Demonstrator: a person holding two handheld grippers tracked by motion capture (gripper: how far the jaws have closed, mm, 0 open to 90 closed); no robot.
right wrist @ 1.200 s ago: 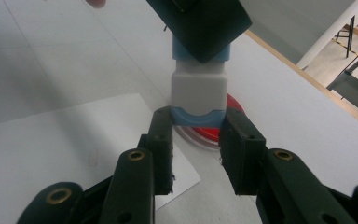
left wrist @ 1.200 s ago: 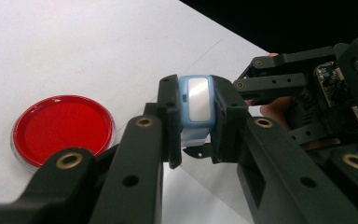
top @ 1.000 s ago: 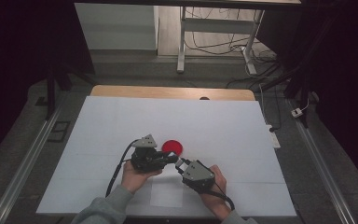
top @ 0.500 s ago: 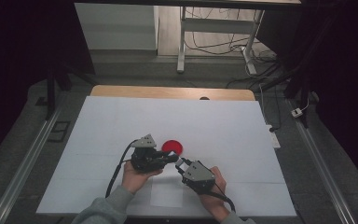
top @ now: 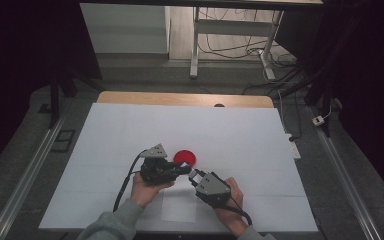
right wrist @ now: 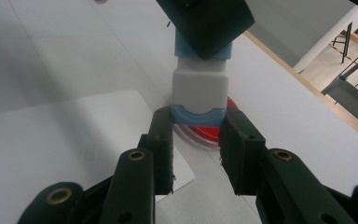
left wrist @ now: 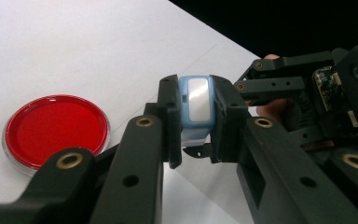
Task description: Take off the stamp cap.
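Observation:
A small blue-and-white block [right wrist: 199, 88] hangs just above the table, gripped from both ends. My left gripper [left wrist: 196, 121] is shut on its blue end with the pale window [left wrist: 196, 95]. My right gripper [right wrist: 198, 126] is shut on the opposite blue end. In the high view the left gripper [top: 182, 169] and right gripper [top: 193, 175] meet tip to tip near the front middle of the table. A round red dish with a clear rim [top: 184, 157] lies flat just behind them, and shows at the left as the red dish [left wrist: 56, 130] in the left gripper view.
The white table cover [top: 130, 135] ends at a wooden strip [top: 180, 98] at the far side. A loose paper sheet [top: 177, 205] lies near the front edge between the person's forearms. A white power strip [top: 294, 147] sits off the right edge.

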